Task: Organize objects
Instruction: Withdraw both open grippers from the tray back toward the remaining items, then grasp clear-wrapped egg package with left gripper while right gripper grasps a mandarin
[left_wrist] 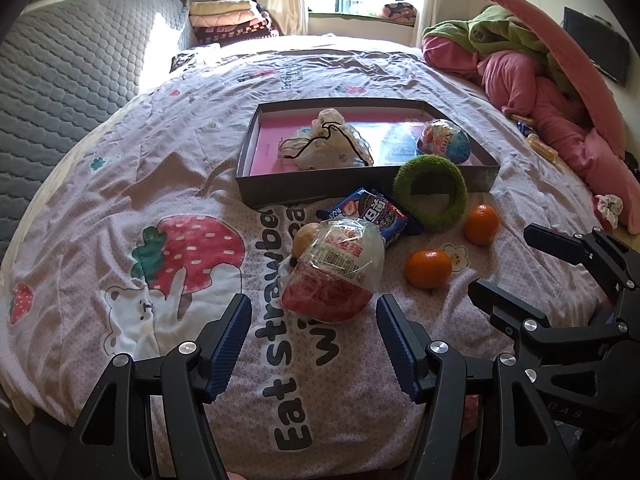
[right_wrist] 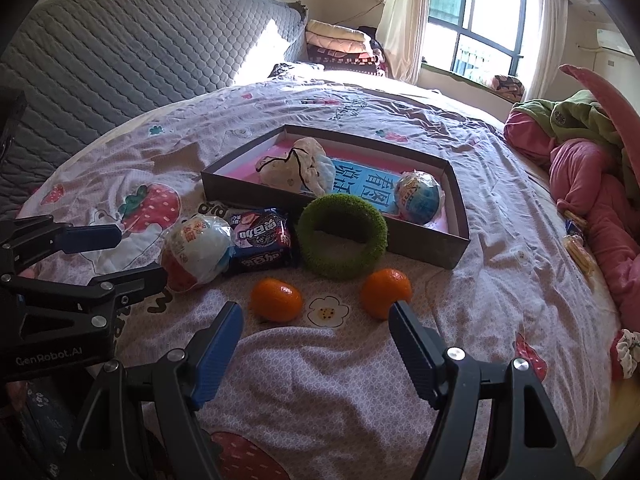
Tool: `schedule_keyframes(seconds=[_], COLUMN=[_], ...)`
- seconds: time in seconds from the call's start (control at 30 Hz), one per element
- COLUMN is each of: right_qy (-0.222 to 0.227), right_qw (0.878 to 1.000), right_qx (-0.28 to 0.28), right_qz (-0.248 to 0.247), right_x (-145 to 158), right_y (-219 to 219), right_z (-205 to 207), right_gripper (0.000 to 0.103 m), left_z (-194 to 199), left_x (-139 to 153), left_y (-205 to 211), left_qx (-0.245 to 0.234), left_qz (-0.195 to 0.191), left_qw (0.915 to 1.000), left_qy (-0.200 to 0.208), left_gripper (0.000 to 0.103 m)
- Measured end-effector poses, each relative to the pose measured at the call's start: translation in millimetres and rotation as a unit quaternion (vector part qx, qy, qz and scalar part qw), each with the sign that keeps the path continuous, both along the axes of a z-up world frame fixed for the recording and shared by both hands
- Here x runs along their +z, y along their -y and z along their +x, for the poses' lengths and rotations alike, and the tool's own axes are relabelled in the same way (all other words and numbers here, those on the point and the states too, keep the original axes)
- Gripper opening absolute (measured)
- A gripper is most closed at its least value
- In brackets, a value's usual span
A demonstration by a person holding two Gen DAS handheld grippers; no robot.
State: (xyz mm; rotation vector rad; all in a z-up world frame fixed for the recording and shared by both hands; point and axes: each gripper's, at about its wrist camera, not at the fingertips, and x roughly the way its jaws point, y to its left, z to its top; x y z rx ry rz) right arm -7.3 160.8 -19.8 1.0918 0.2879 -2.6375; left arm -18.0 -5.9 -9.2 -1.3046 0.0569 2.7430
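On the strawberry-print bedsheet lies a shallow grey box (left_wrist: 256,196) (right_wrist: 248,196) holding a cloth pouch (left_wrist: 328,144) and a blue wrapped egg (left_wrist: 442,138). A green fuzzy ring (left_wrist: 430,196) (right_wrist: 342,236) leans on the box's front wall. In front of it lie a dark cookie packet (left_wrist: 376,212), a red-and-white wrapped egg (left_wrist: 336,272) (right_wrist: 196,252) and two oranges (right_wrist: 276,300) (right_wrist: 386,292). My left gripper (left_wrist: 312,340) (right_wrist: 138,254) stands open just short of the red-and-white egg. My right gripper (right_wrist: 316,320) (left_wrist: 504,260) is open and empty, just short of the two oranges.
A heap of pink and green bedding (left_wrist: 540,92) fills the right side. A grey quilted headboard (left_wrist: 60,72) runs along the left, with folded blankets (left_wrist: 228,20) behind. A scrunchie (left_wrist: 608,208) and small snack packets (right_wrist: 576,244) lie near the right edge.
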Motion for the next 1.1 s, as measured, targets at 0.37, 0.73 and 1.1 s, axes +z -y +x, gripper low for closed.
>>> schedule_keyframes(seconds=[0.37,0.73,1.1], right_qy=[0.012,0.030,0.030], right_qw=[1.000,0.999,0.999], right_qx=[0.009,0.018,0.019], right_qz=[0.008,0.012,0.017], right_x=[-12,-27,-36], right_y=[6,13,18], right_z=[-5,-18,-27], right_gripper=[0.075,0.075,0.075], left_z=[-13,-28,-42], left_x=[-9,-18,-26], left_y=[1,2,5], left_qx=[-0.001,-0.004,0.000], left_qz=[0.009,0.023,0.039], left_qw=[0.9999,0.9997,0.9990], left_qy=[0.005,0.012,0.021], left_gripper=[0.066,0.066,0.070])
